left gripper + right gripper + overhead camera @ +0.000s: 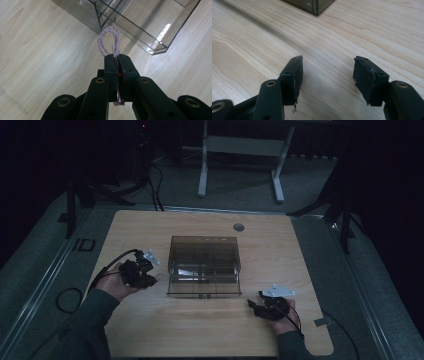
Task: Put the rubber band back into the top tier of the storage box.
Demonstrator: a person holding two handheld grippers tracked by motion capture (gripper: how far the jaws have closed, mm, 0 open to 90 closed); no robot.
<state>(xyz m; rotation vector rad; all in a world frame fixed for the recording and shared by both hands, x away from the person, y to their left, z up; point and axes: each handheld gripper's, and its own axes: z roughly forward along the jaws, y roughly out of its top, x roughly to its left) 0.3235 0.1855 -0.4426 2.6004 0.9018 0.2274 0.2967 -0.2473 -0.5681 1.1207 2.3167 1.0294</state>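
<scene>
Here, at the left of the high view, the left tool (150,270) is held in a person's hand above the pale wooden counter (150,330), just beside the left wall of a smoked, see-through box (204,266) that stands near the middle of the counter. In the left gripper view, a loop of pale lilac twisted cord (109,42) is seen pinched between the two black jaws, which are clenched on it; the loop rises past the jaw tips, and the cord's lower end is seen hanging below them. Behind the loop, a corner of the box is shown with its thin inner dividers, and the cord is held outside the box, close to its wall; whether the two touch cannot be told. In the high view, the box is seen to be split into several compartments, with a darker strip along its near edge. A small round grey fitting (238,227) is set into the counter beyond the box. Farther right, the right tool (252,306) is held low near the front right part of the counter, apart from the box's near right corner. In the right gripper view, its jaws are shown spread wide and released, with bare wood between them, and the pad on the right jaw is seen to be ragged at its edge.
</scene>
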